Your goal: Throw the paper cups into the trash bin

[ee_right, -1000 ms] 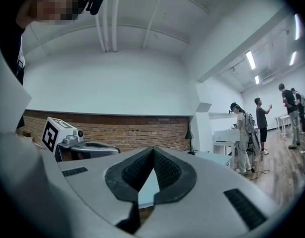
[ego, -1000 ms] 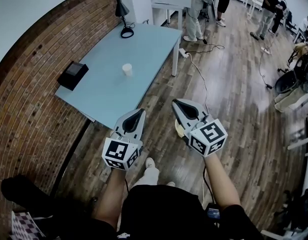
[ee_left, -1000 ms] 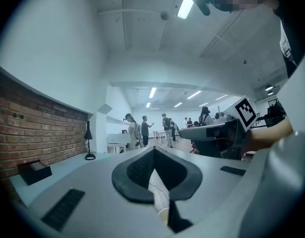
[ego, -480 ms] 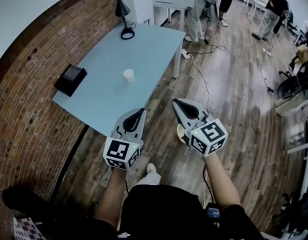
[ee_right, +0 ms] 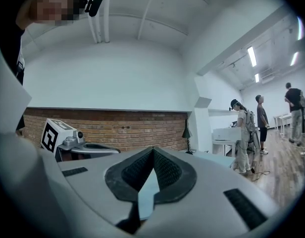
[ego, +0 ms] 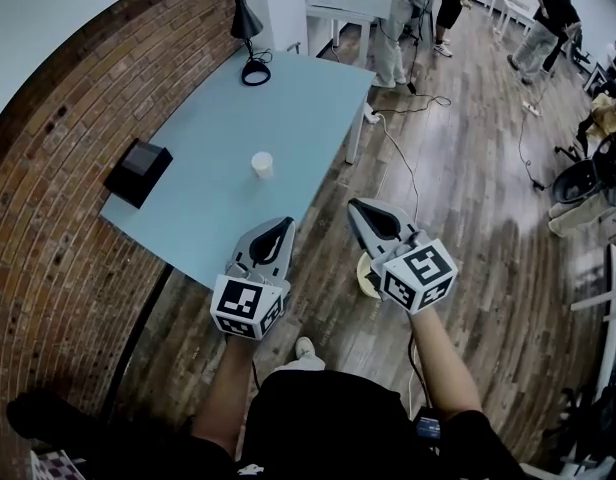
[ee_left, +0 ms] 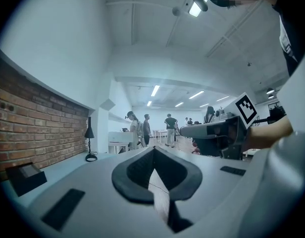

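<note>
Now one paper cup (ego: 262, 165) stands upright near the middle of the light blue tabletop (ego: 213, 208). It is well apart from the black box (ego: 138, 171) at the left edge and the lamp (ego: 246, 30) at the far end.

The left gripper (ego: 284, 225) is over the near corner of the tabletop. The right gripper (ego: 355, 206) is beside it, over the wooden floor (ego: 468, 228). Both point level, toward the far side.

The left fingers (ee_left: 135, 172) are clenched together with nothing in them, and so are the right fingers (ee_right: 137, 172). No cup is held. I think they stay shut because the cup is too far to grab. They must open before they can take it.

A pale round thing (ego: 365, 278) sits on the floor under the right gripper. It may be the trash bin, but I cannot tell.
</note>
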Tool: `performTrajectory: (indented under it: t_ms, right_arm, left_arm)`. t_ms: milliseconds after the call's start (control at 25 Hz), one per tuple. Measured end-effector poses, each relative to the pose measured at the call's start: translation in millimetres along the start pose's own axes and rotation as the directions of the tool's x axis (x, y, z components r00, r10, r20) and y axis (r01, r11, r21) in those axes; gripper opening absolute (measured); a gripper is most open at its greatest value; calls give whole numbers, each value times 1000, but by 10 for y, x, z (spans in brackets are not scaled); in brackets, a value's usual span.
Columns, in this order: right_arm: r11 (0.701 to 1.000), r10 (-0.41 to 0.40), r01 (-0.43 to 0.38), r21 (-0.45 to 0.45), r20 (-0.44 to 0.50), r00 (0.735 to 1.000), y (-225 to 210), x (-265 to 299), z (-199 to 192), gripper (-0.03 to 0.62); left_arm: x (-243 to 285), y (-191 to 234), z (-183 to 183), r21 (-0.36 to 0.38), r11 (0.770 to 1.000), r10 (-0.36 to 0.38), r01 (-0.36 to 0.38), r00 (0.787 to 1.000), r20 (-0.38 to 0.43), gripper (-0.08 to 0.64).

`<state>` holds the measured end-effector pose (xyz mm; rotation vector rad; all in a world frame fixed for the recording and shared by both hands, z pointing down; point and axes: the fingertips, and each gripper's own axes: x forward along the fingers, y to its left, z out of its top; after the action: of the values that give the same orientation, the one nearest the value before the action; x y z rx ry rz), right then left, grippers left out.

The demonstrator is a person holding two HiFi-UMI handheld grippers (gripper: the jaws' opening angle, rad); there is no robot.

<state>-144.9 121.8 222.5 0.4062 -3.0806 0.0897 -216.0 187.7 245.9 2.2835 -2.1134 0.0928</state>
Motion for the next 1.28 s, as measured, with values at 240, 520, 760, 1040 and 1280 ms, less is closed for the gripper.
performTrajectory:
  t_ms: [240, 520, 760, 1040, 1280]
  right_arm:
    - [1000, -23, 23, -8, -4, 1000, -47, 324, 19, 3]
    - [999, -44, 44, -17, 4, 999, -24, 619, 4, 3]
    - [999, -26, 25, -23, -15, 1000, 0, 795, -18, 3]
    - [1000, -9, 9, -13, -6, 1000, -150, 959, -12, 3]
    - [1000, 28, -28, -11, -5, 1000, -410, 1058, 27, 3]
  left_arm:
    - [139, 342, -23, -2, 1000, -18, 18, 1000, 0, 0]
    - [191, 625, -169, 57, 998, -26, 28, 999, -23, 0]
    - [227, 795, -255, 35, 999, -17, 18, 999, -37, 0]
    - [364, 904, -362, 12, 1000, -6, 6, 998, -60, 0]
    - [657, 920, -251, 29, 1000, 13, -12, 999, -51, 0]
